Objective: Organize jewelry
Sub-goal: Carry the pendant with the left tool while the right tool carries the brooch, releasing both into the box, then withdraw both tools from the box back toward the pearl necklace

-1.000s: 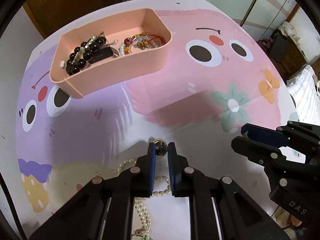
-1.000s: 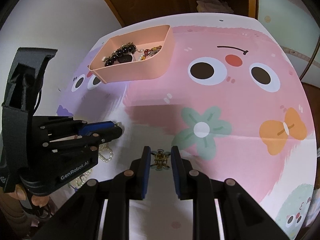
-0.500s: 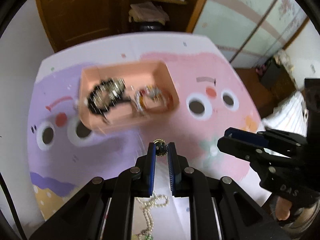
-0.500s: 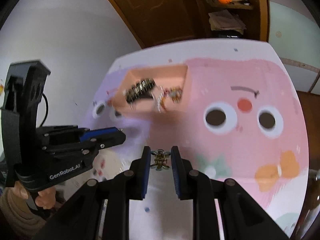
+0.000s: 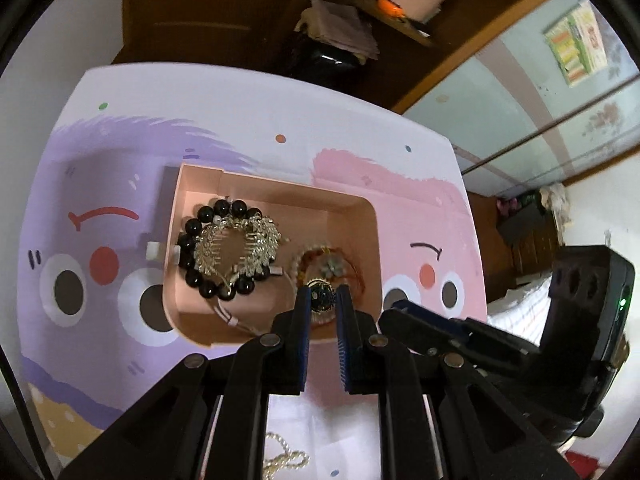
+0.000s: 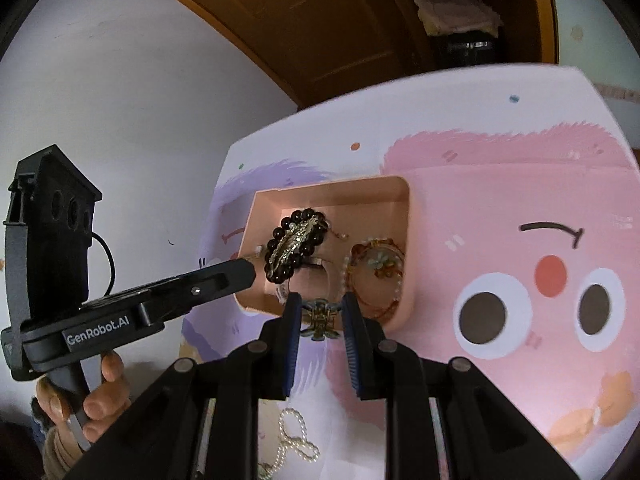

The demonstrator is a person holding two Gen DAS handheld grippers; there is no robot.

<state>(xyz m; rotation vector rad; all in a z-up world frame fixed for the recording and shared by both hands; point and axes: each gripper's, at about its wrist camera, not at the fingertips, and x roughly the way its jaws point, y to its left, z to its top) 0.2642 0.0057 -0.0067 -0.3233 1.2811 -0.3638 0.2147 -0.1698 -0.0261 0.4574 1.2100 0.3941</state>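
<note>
A desk (image 5: 248,120) covered with a cartoon mat in lilac and pink stands before a dark wooden door and a white wall. On it sits a pink tray (image 5: 372,216) with an open top. In the tray's nine-o'clock half lies a black bead bracelet (image 5: 192,240) with a gold leaf-shaped hair comb (image 5: 256,248) laid across it; the three-o'clock half holds a tangle of reddish and pearl bracelets (image 6: 376,268). The left hand-held gripper (image 5: 322,300) is clenched on a small dark round brooch with a gold rim (image 5: 322,298), held above the tray's near edge, toward its three-o'clock half. The right hand-held gripper (image 6: 320,320) grasps a small gold claw hair clip (image 6: 320,320) between its blue pads, over the tray's six-o'clock wall. In the right wrist view the left tool reaches in from nine o'clock, a person's hand (image 6: 94,396) wrapped around its handle. A pearl necklace (image 6: 298,440) lies on the mat at six o'clock, apart from the tray, partly hidden behind the gripper fingers.
</note>
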